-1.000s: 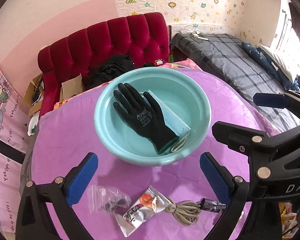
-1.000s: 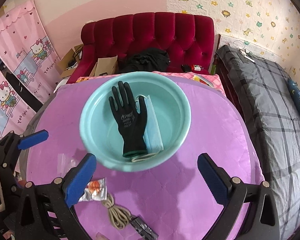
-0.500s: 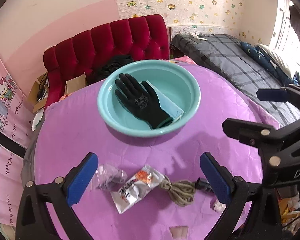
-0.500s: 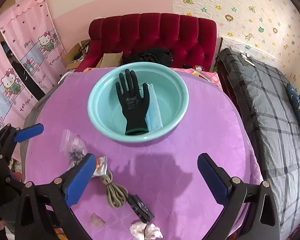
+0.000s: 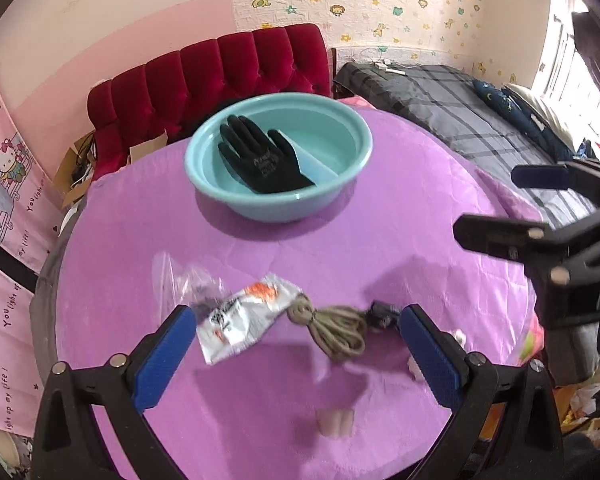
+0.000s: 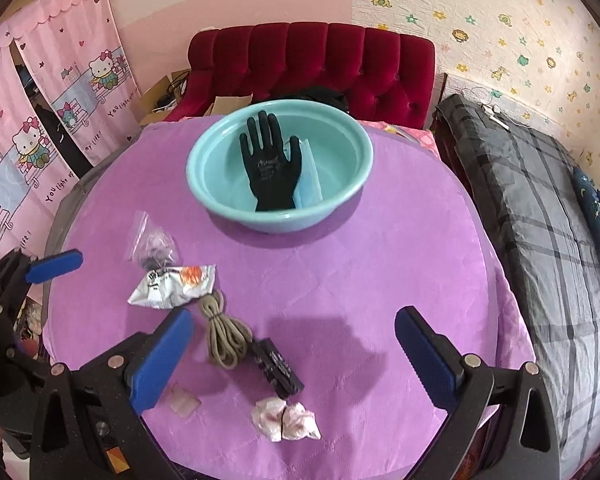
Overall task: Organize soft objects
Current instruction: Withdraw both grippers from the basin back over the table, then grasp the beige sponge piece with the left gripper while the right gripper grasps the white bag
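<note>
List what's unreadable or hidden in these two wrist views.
- Light blue face mask: mostly under the black work glove, both views.
- Clear plastic zip bag: contents motion-blurred, left view; too small, right view.
- Small pale square item: blurred, unidentifiable.
- Silver snack packet: print too small.

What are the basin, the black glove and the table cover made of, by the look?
Basin: likely moulded plastic, smooth teal with a soft sheen on its rim. Black glove: probably knit fabric with a matte rubbery coating; printed logo on the palm. Table cover: quilted fabric, purple, slightly satiny, with stitched seam lines.
</note>
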